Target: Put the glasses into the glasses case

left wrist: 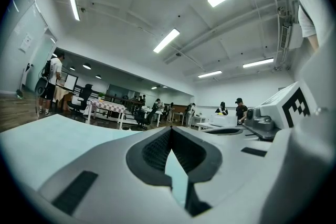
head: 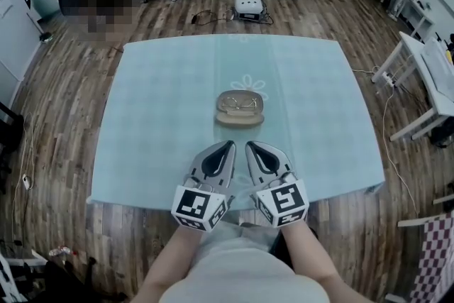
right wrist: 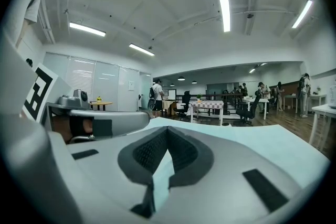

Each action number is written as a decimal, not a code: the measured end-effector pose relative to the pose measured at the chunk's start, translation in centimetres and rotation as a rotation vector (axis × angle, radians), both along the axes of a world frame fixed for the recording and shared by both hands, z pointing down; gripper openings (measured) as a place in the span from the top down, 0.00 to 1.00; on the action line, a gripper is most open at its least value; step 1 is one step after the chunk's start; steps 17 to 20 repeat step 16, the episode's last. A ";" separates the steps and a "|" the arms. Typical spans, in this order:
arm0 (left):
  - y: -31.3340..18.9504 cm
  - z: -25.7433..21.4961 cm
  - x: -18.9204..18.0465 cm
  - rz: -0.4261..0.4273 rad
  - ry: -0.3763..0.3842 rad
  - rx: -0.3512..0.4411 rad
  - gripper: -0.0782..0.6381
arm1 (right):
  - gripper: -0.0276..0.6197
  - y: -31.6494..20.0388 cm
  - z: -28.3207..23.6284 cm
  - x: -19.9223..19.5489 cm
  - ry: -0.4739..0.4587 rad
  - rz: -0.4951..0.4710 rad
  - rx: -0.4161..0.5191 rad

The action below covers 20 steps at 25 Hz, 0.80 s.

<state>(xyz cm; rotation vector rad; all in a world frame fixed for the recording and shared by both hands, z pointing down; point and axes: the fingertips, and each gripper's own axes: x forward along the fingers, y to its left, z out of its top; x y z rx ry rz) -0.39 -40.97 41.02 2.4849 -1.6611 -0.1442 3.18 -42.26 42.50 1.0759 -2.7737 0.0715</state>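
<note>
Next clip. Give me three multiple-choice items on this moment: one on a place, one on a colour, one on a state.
1. Where does the glasses case lie?
A. near the middle of the table
B. on the floor
C. at the table's near left corner

2. What colour is the table's top?
A. bright red
B. pale blue-green
C. black

3. How do the right gripper's jaws stand?
A. wide apart
B. shut on the case
C. shut with nothing between them

Key:
1 A, since the head view shows the case centred on the top.
2 B, since the whole top is pale blue-green.
3 C, since the right gripper view shows the pads meeting, with nothing between them.
</note>
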 end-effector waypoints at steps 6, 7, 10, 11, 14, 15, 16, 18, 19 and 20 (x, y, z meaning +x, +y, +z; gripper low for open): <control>1.5 -0.5 0.5 -0.007 -0.002 0.016 0.88 | 0.95 1.2 -0.5 0.0 -0.001 -0.009 0.016; 1.7 -0.4 0.4 -0.008 -0.004 0.016 0.88 | 0.95 1.4 -0.6 -0.1 0.000 -0.014 0.020; 2.0 -0.3 0.2 -0.015 -0.003 0.015 0.88 | 0.95 2.0 -0.7 -0.4 0.000 -0.024 0.031; 2.0 -0.3 0.2 -0.017 -0.003 0.015 0.88 | 0.95 2.1 -0.8 -0.4 0.001 -0.026 0.033; 2.2 -0.3 0.2 -0.022 -0.006 0.011 0.88 | 0.95 2.6 -0.9 -0.6 0.003 -0.032 0.036; 2.3 -0.3 0.2 -0.025 -0.008 0.006 0.88 | 0.95 2.8 -0.9 -0.6 0.002 -0.035 0.037; 2.4 -0.3 0.2 -0.027 -0.010 0.001 0.88 | 0.95 2.9 -1.0 -0.7 0.001 -0.038 0.038; 2.4 -0.3 0.2 -0.027 -0.010 0.001 0.88 | 0.95 2.9 -1.0 -0.7 0.001 -0.038 0.038; 2.4 -0.3 0.2 -0.027 -0.010 0.001 0.88 | 0.95 2.9 -1.0 -0.7 0.001 -0.038 0.038; 2.4 -0.3 0.2 -0.027 -0.010 0.001 0.88 | 0.95 2.9 -1.0 -0.7 0.001 -0.038 0.038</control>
